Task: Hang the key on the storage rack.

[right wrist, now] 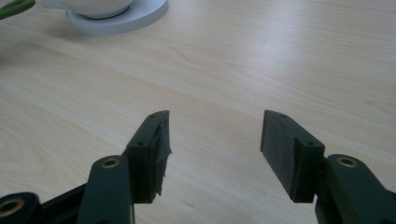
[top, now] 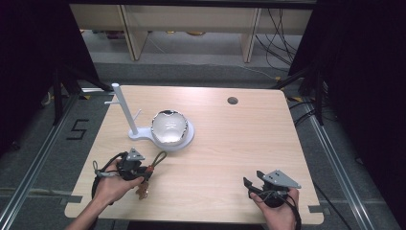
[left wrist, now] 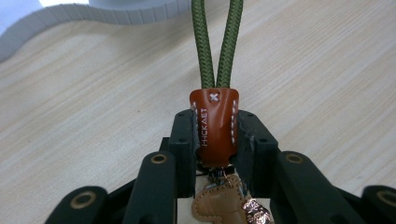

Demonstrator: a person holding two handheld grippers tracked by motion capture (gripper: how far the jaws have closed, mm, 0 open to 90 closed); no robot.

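Wooden tabletop (top: 230, 143) seen from above, w/ a person's two hands at its near edge, each holding a gripper. Left gripper (left wrist: 215, 140) has its jaws clamped on the brown leather tab of a keychain (left wrist: 214, 126); its green cord loop (left wrist: 217, 42) sticks out ahead of the jaws, and a small tan leather charm (left wrist: 219, 207) hangs below. The keychain is at the front-left of the tabletop, in the gripper, w/ the charm low over the wood or touching it. Right gripper (right wrist: 215, 140) sits idle at front-right, jaws wide apart, nothing between them.

Step in hand, prob.: carrying the keychain toward the white peg stand (top: 125, 112) at mid-left. Next move would need the loop lifted and threaded over a peg, approx. level w/ it.

Containers: a shiny bowl (top: 168, 127) sits on the stand's round base, just beside the post; its inside is too glary to tell if anything is in it.
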